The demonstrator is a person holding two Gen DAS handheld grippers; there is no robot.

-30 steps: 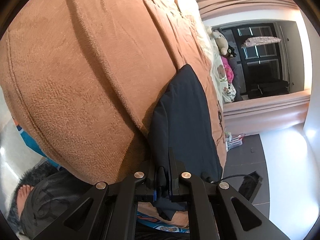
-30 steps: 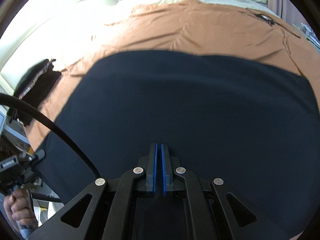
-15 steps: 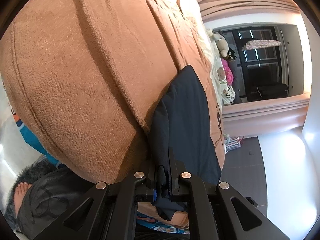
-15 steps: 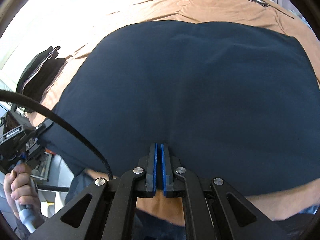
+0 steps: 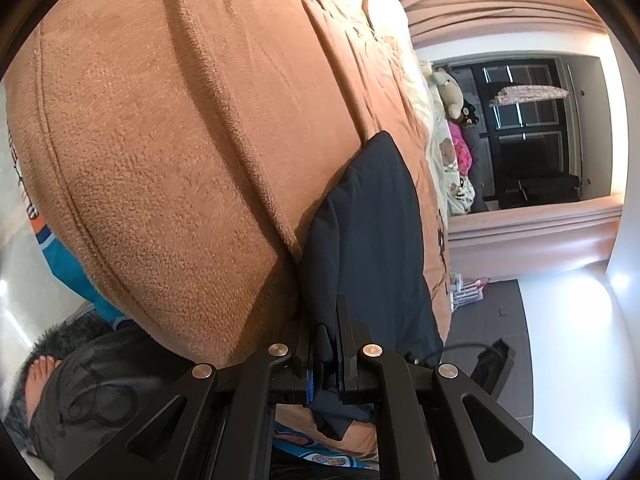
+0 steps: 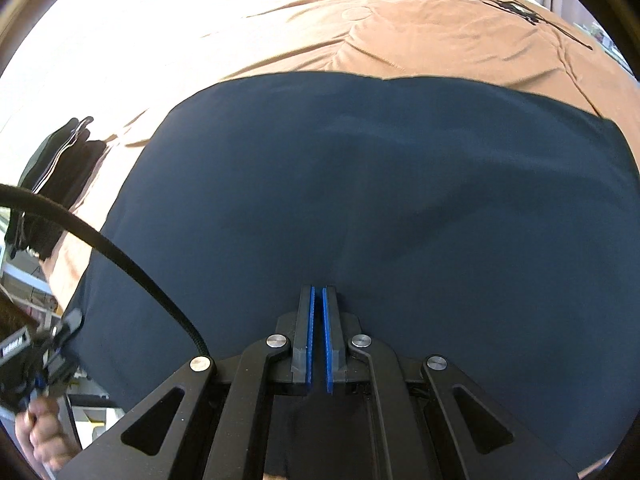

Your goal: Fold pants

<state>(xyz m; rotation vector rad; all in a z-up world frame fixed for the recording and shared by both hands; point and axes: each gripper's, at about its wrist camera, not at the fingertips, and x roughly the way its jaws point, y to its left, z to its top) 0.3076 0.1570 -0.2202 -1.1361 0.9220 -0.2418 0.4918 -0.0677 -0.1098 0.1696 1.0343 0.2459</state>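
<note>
I have the one pair of navy pants [image 6: 380,184] spread flat on the brown blanket [image 6: 420,32] near the bed's near edge, already doubled into a broad panel, so I judge I am partway through, about to make another fold. My left gripper [image 5: 325,344] is clamped on the pants' corner at the bed's edge, cloth bunched between its pads. My right gripper [image 6: 318,320] sits over the near hem with its pads drawn to a narrow slit; whether cloth is pinched there I cannot tell. Next I should carry both held edges across to the far hem, evenly. I count two grippers, one blanket, and one dark stack of clothes [image 6: 48,184] by the bed's left edge.
</note>
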